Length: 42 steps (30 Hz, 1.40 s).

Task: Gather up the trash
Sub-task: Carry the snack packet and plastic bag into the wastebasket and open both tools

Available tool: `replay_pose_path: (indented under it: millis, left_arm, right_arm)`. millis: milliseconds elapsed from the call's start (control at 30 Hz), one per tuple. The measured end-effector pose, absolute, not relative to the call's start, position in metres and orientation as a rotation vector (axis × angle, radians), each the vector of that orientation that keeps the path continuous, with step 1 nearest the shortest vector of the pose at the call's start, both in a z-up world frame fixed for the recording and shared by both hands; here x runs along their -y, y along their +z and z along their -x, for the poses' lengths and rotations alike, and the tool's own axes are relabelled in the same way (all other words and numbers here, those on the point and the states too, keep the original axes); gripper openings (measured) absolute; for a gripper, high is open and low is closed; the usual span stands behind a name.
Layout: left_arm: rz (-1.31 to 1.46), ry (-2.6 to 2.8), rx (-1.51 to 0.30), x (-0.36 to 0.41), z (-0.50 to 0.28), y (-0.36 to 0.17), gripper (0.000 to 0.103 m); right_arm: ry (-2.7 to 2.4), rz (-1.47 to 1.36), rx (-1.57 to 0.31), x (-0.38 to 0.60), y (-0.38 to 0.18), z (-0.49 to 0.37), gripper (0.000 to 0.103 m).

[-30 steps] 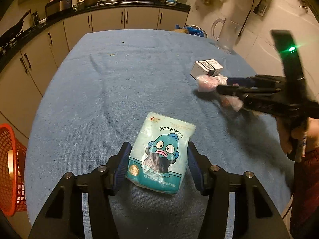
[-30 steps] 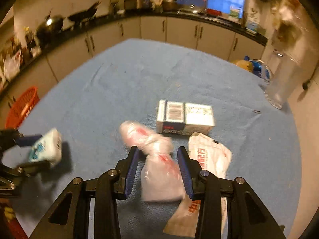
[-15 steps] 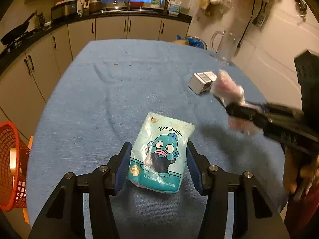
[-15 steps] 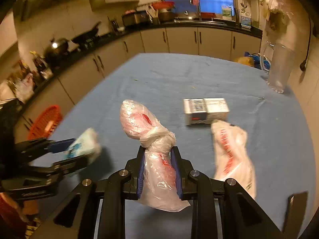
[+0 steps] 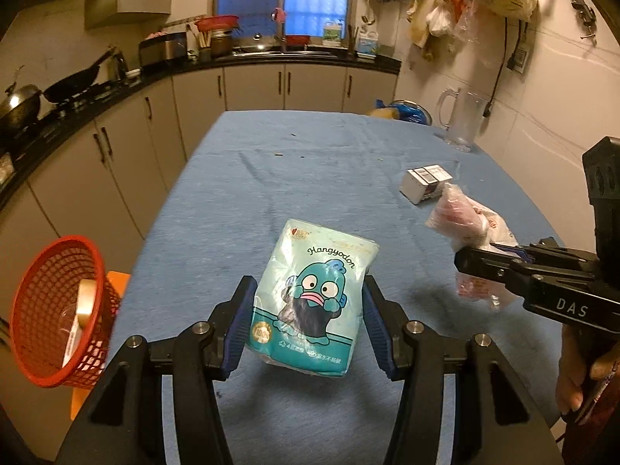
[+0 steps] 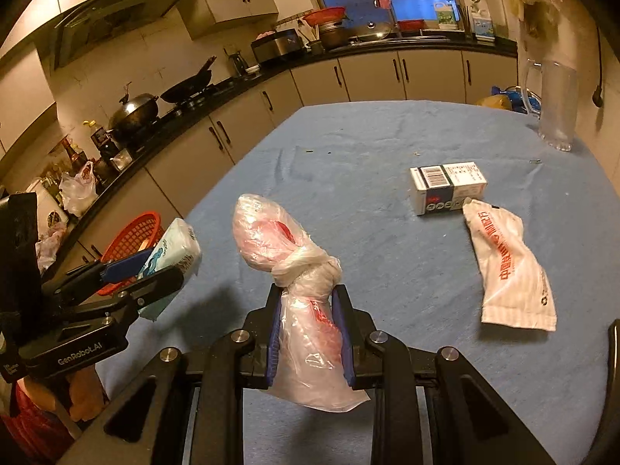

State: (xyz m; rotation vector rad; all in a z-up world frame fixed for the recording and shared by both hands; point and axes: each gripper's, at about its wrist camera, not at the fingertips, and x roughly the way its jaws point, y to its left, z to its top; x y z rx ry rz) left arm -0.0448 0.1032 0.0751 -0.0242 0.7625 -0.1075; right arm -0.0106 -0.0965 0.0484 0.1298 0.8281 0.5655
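My left gripper [image 5: 306, 306] is shut on a teal tissue packet [image 5: 314, 302] with a cartoon fish, held above the blue table [image 5: 294, 178]; it also shows in the right wrist view [image 6: 170, 252]. My right gripper [image 6: 310, 310] is shut on a knotted clear plastic bag [image 6: 294, 259] with pink inside, lifted off the table; the bag shows in the left wrist view [image 5: 461, 221]. A red mesh basket [image 5: 50, 310] stands beside the table's left edge. A small white carton [image 6: 447, 188] and a white printed bag [image 6: 511, 267] lie on the table.
A clear jug [image 6: 556, 104] stands at the table's far right corner. Kitchen cabinets and a counter [image 5: 271, 81] run along the left and the back. A blue and yellow bundle [image 5: 403, 110] sits beyond the far edge.
Both grippers have risen with their loads. The right gripper has lifted the knotted bag off the table and moved back. The red basket has come further into the left wrist view.
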Motion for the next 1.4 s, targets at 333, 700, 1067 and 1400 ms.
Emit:
replay_pose_path:
  millis: [333,700,1067,1400]
  left_arm:
    - [0.014,-0.064,-0.742,-0.120,0.059,0.075,0.053]
    - [0.052,-0.032,-0.718,-0.147,0.067,0.080,0.053]
    - [0.107,0.016,-0.678,-0.186,0.078,0.091,0.053]
    - [0.156,0.141,-0.626,-0.261,0.101,0.106,0.053]
  right_arm:
    - [0.592,-0.114,-0.827,0.076,0.054,0.020,0.027]
    - [0.622,-0.079,-0.833,0.045,0.061,0.026,0.027]
    - [0.667,-0.048,-0.852,0.008,0.067,0.025,0.027]
    - [0.758,-0.021,-0.873,-0.056,0.082,0.015,0.027]
